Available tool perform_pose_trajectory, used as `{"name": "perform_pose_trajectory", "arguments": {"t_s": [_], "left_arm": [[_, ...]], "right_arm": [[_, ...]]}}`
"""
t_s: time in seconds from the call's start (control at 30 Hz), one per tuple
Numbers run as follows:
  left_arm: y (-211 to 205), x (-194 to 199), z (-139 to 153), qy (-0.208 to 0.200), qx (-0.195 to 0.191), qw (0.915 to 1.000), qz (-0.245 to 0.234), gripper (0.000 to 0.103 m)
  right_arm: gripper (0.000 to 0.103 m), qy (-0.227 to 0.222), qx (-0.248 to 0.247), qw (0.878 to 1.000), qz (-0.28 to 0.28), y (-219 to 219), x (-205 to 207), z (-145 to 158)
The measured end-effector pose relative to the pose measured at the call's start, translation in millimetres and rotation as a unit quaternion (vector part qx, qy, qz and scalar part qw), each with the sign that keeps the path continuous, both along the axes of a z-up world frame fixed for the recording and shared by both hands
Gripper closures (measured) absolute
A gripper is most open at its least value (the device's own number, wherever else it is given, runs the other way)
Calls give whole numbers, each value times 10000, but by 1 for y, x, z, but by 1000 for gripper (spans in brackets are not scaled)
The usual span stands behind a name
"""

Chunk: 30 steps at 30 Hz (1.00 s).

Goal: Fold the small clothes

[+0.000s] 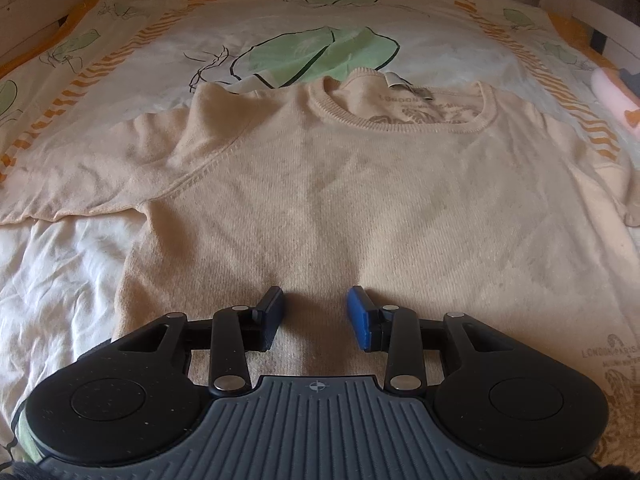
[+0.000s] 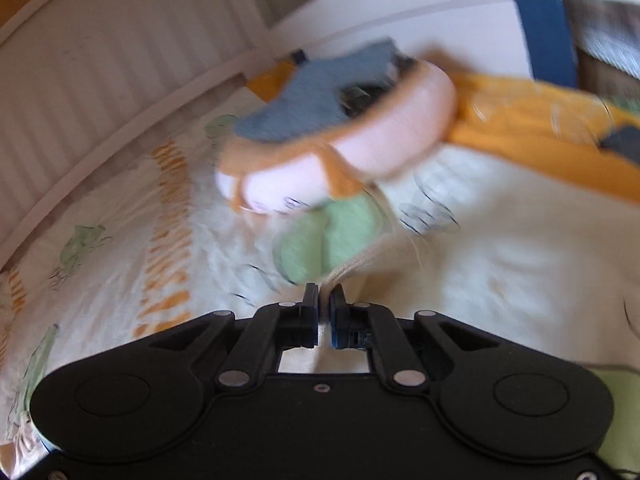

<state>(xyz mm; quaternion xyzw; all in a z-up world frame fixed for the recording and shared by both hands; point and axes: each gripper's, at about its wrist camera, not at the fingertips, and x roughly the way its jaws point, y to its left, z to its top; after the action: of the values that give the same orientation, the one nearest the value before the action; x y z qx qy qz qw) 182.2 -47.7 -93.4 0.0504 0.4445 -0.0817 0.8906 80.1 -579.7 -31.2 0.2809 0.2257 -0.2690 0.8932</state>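
The soft, light sweater (image 1: 320, 184) lay flat on the bed (image 1: 72, 280), the left gripper (image 1: 316, 312) spread over its hem at six o'clock, the right gripper (image 2: 325, 312) pinching a pale cloth edge, probably its sleeve.

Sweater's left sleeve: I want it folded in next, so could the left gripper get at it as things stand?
Probably yes. The left gripper hovers with open jaws over the sweater near its hem. The left sleeve lies flat on the bedsheet, with nothing on it or between.
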Motion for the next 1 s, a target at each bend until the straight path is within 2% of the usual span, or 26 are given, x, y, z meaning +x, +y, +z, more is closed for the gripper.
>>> {"name": "perform_pose_trajectory", "arguments": {"t_s": [0.1, 0.2, 0.37, 0.57, 0.77, 0.83, 0.9, 1.0], "left_arm": [[4, 1, 0, 31, -120, 9999, -11, 67], [7, 2, 0, 54, -257, 9997, 15, 67], [12, 3, 1, 82, -439, 9990, 23, 67], [23, 3, 2, 104, -734, 9972, -9, 67], [33, 0, 4, 100, -935, 9956, -54, 67], [35, -1, 6, 104, -954, 9953, -96, 67], [37, 0, 9, 143, -999, 9948, -103, 67], [40, 2, 18, 156, -1058, 9942, -132, 67]], "right_arm": [[91, -147, -359, 9977, 547, 29, 21, 40], [91, -295, -648, 9894, 1264, 74, 46, 75], [91, -454, -793, 9627, 2546, 167, 86, 104], [94, -311, -558, 9161, 3957, 285, 126, 80], [94, 137, -308, 8817, 4705, 363, 140, 32], [94, 247, -318, 8779, 4772, 373, 138, 20], [89, 289, -358, 8766, 4791, 377, 128, 16], [84, 317, -688, 8824, 4643, 364, 115, 13]]}}
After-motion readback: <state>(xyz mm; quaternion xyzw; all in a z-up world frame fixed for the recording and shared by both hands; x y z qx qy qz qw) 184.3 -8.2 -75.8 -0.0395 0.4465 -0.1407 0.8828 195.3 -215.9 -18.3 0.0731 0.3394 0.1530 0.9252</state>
